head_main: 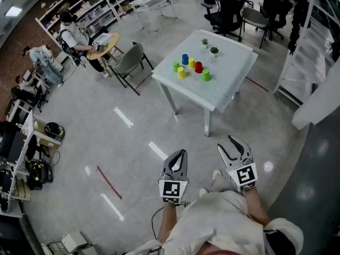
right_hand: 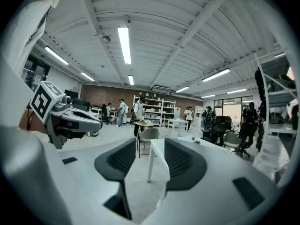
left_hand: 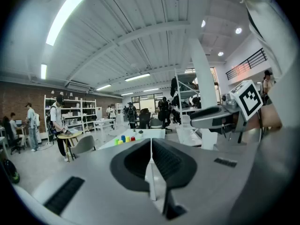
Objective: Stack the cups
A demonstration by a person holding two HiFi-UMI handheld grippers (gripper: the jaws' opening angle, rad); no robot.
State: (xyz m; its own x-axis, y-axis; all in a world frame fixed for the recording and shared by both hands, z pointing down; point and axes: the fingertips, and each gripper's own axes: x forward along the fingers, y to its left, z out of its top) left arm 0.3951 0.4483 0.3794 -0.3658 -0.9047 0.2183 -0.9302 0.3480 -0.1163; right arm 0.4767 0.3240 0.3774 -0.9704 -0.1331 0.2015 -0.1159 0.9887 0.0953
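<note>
Progress: none | cups (head_main: 192, 62) upper centre, all unstacked | left gripper (head_main: 179, 154) clenched, empty | right gripper (head_main: 227, 144) released

Cream sleeves (head_main: 287, 234), grey left tool (head_main: 179, 154), grey right tool (head_main: 227, 143), black pads (left_hand: 136, 161), black-and-white marker cubes (head_main: 173, 191)

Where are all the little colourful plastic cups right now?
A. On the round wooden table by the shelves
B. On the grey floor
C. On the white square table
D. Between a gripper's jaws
C: the little colourful plastic cups stand grouped on the white square table, next to two small potted plants.
</note>
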